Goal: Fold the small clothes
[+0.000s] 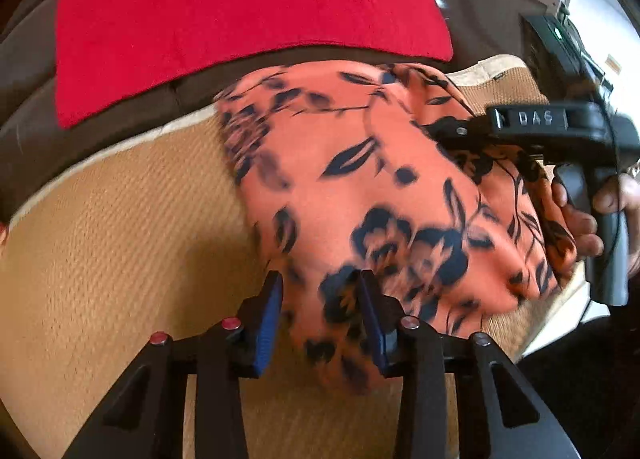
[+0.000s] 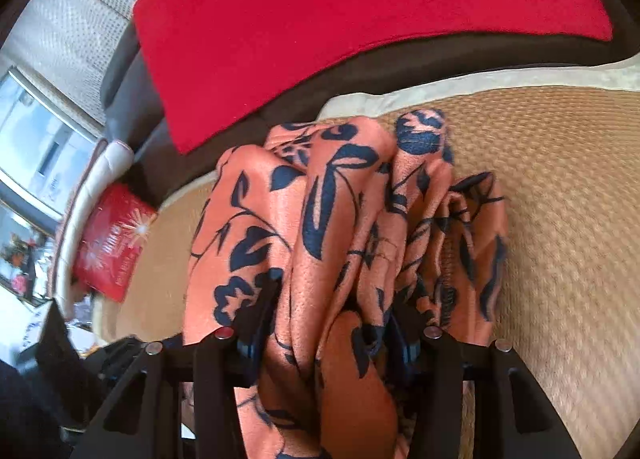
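Left wrist view: my left gripper [image 1: 320, 311] pinched the orange floral garment [image 1: 360, 187] between its part-open pads; my right gripper [image 2: 332, 323] clamped another bunch, just beyond it the tan mat [image 2: 560, 179].

Raised letters "DAS" stand on the black body of the right gripper [image 1: 536, 119], seen from the left wrist view. A red packet [image 2: 110, 243] in the right wrist view carries white print, too blurred to read.

Both wrist views look steeply down, close over the orange floral garment [image 1: 360, 187] [image 2: 340, 243], their shared ground
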Demonstrator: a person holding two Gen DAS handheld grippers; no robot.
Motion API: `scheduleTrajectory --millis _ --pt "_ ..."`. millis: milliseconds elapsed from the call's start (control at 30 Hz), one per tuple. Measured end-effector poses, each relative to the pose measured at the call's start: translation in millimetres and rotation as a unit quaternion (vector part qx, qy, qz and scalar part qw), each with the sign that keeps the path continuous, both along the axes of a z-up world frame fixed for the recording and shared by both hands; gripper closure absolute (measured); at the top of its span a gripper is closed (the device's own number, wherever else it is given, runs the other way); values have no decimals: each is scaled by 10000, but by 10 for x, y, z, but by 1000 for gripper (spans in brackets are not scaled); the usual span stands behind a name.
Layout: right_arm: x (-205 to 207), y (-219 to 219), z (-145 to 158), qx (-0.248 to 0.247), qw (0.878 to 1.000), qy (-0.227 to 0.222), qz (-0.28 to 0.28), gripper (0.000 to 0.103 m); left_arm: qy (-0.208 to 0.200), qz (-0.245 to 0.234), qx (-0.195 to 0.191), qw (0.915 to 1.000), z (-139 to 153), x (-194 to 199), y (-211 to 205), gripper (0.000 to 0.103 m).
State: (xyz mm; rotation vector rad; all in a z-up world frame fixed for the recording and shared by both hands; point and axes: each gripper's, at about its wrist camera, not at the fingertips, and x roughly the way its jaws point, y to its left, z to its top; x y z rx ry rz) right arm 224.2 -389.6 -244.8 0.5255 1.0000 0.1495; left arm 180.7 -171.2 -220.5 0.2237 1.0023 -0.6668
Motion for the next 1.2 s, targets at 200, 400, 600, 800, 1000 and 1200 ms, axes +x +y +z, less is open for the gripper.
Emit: scheduleTrajectory --millis 200,400,600,800,1000,1200 --pt "-337 -232 307 -473 9897 -549 -1238 48 -359 741 -658 9944 246 214 257 61" --pt "-305 55 696 54 9859 -1579 -559 61 -995 862 -336 9907 229 297 -120 55" --pt "263 -141 -120 263 9933 -40 -1121 103 -702 819 183 9940 -140 562 -415 46" --pt "99 -341 -83 719 9900 -92 -1209 97 -585 943 164 9937 -40 641 -248 40" --pt "-441 -110 418 305 9958 -630 -587 95 -572 904 -102 9942 134 365 -44 40" --pt "-831 215 13 -290 9989 133 -335 99 -542 526 611 9953 -159 163 -318 39"
